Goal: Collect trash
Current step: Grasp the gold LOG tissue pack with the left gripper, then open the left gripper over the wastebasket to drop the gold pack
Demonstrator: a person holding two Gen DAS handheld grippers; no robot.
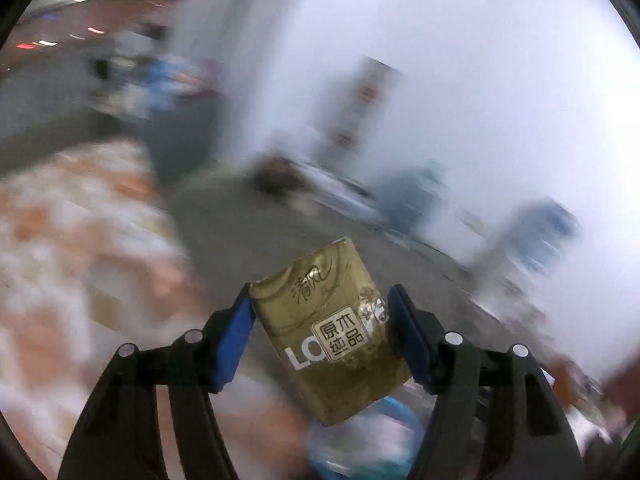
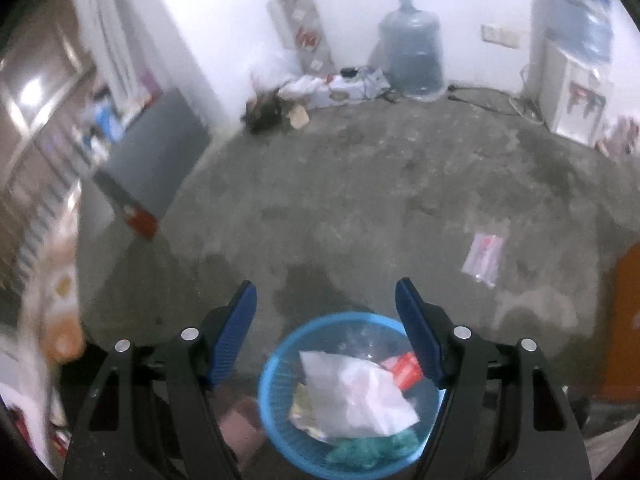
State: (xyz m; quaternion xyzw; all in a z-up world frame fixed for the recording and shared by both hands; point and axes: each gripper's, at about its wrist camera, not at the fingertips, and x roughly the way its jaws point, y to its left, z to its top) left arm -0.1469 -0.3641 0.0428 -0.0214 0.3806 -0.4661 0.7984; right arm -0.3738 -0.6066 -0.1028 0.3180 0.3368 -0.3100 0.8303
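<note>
My left gripper [image 1: 320, 300] is shut on a gold tissue pack [image 1: 336, 332], held tilted in the air between its blue pads [image 1: 236, 336]. Beneath it a bit of the blue basket [image 1: 404, 412] shows, and everything else in that view is smeared by motion. In the right wrist view my right gripper [image 2: 326, 288] stands open and empty above the blue mesh basket [image 2: 265, 384]. White crumpled wrappers [image 2: 352, 392], a red scrap [image 2: 404, 368] and something green [image 2: 368, 448] lie in the basket. A clear plastic packet [image 2: 484, 258] lies flat on the concrete floor, to the right and beyond the basket.
Along the far wall stand a large water jug [image 2: 414, 56], a tall printed carton [image 2: 300, 20] with low clutter [image 2: 332, 84] at its foot, and a water dispenser [image 2: 568, 80] with cables. A grey panel [image 2: 156, 152] leans at left. An orange object [image 2: 624, 320] sits at the right edge.
</note>
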